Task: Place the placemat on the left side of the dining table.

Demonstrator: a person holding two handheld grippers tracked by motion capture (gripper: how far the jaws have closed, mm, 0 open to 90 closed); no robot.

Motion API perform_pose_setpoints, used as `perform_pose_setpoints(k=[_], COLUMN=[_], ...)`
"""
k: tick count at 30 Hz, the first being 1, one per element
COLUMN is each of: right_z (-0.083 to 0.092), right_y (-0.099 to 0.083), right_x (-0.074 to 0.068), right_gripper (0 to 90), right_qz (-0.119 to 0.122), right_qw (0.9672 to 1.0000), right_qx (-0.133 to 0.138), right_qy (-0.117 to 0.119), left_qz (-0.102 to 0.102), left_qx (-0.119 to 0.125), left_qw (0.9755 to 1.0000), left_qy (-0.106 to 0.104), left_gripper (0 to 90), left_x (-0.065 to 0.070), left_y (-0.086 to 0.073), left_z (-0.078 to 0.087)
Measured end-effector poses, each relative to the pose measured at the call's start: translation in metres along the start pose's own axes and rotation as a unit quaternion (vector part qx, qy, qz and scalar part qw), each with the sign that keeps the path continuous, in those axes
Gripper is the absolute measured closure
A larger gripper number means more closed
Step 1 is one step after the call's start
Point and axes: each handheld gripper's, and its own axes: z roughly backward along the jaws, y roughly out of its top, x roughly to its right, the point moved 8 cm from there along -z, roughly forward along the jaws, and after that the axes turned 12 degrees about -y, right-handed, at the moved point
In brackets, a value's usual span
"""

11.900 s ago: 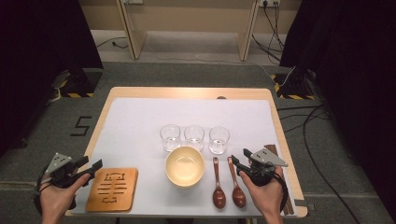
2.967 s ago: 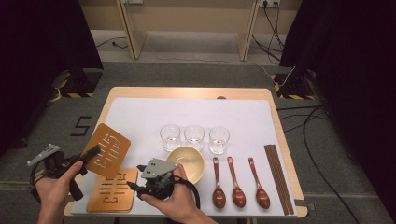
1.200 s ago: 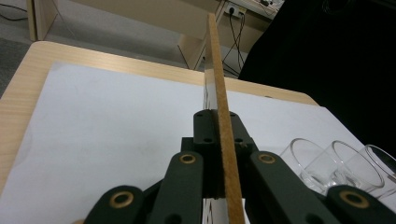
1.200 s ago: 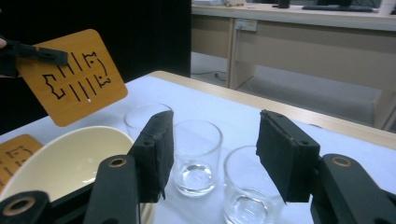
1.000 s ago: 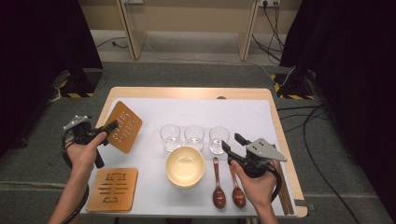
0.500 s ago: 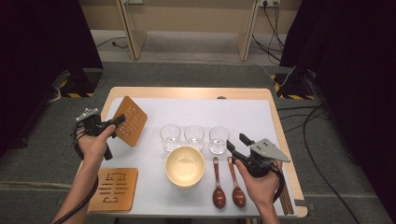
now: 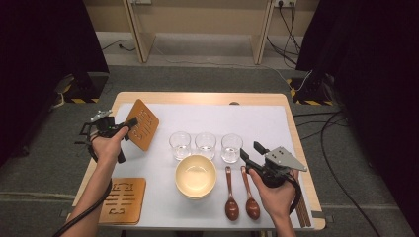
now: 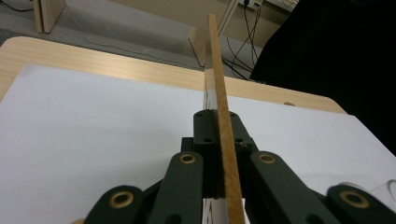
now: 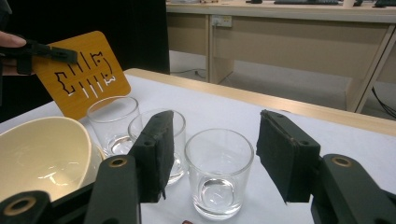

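Note:
My left gripper is shut on a cut-out wooden coaster and holds it tilted above the table's left side. In the left gripper view the coaster stands edge-on between the closed jaws of the left gripper. A second coaster lies flat at the front left. My right gripper hovers open just right of the row of three glasses. The nearest glass stands ahead of the right gripper, untouched. The held coaster shows beyond the glasses.
A cream bowl sits in front of the glasses. Two brown spoons lie right of it, under my right hand. Dark chopsticks lie along the right edge. A white mat covers the table, bare at the back.
The left gripper has carried the coaster a little farther back and to the right over the last second. The right gripper has stayed where it was.

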Motion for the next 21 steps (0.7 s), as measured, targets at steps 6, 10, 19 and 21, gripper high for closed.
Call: perform_pose_setpoints(k=[6, 10, 19, 21], right_z=[0.0, 0.0, -0.001, -0.001], right_y=[0.0, -0.001, -0.001, -0.001], right_x=[0.001, 0.001, 0.0, 0.0], right_gripper=[46.3, 46.3, 46.3, 46.3], right_qz=[-0.001, -0.002, -0.001, -0.001], right_qw=[1.0, 1.0, 1.0, 1.0], right_qx=[-0.001, -0.002, -0.003, -0.003], right_qy=[-0.002, -0.001, 0.0, 0.0], left_qz=[0.004, 0.009, 0.022, 0.024], left_qx=[-0.006, -0.005, -0.006, -0.006], left_qw=[1.0, 0.9999, 0.9996, 0.9996], left_qy=[0.006, 0.011, 0.014, 0.015], left_gripper=[85.9, 85.9, 85.8, 85.8], left_x=[-0.003, -0.006, -0.011, -0.012], left_y=[-0.003, -0.003, -0.007, -0.007], left_z=[-0.008, -0.01, -0.015, -0.016])
